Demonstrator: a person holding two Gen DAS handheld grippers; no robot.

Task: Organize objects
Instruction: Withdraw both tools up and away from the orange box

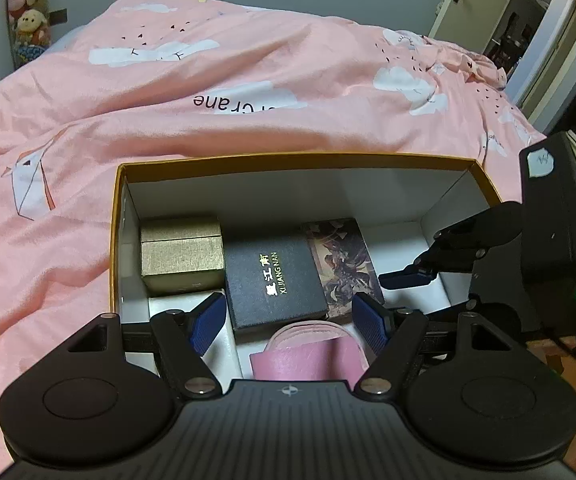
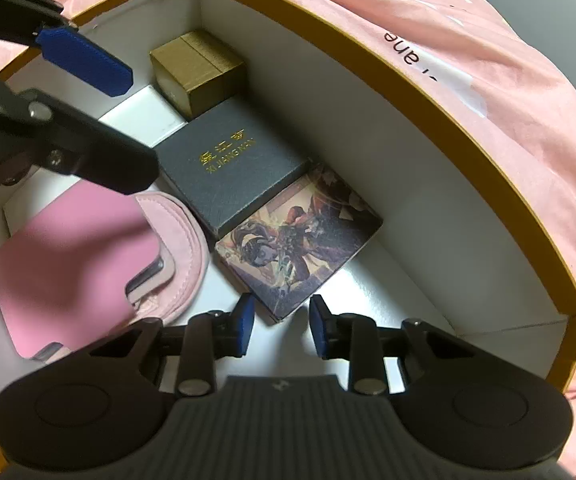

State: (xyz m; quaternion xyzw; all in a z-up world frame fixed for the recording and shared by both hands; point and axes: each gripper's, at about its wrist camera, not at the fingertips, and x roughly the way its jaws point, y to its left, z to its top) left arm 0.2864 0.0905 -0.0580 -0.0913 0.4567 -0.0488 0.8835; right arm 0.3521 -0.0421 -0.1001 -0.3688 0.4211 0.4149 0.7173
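An orange-rimmed white cardboard box (image 1: 295,157) lies on the bed. Inside it are a gold box (image 1: 182,254), a dark grey box with gold lettering (image 1: 274,280), an illustrated box (image 1: 341,264) and a pink case (image 1: 307,354). My left gripper (image 1: 288,326) hovers open above the pink case, its pads clear of it. In the right wrist view my right gripper (image 2: 283,330) is low inside the cardboard box (image 2: 447,120), its jaws narrowly apart at the near corner of the illustrated box (image 2: 299,240), pressing on nothing. One of its blue fingers (image 1: 405,280) shows beside that box.
A white flat box (image 2: 144,112) lies beside the gold box (image 2: 200,68). Bare white floor (image 2: 387,292) lies right of the illustrated box. A rumpled pink duvet (image 1: 248,80) surrounds the carton. Plush toys (image 1: 28,0) hang far left, a door (image 1: 467,0) far right.
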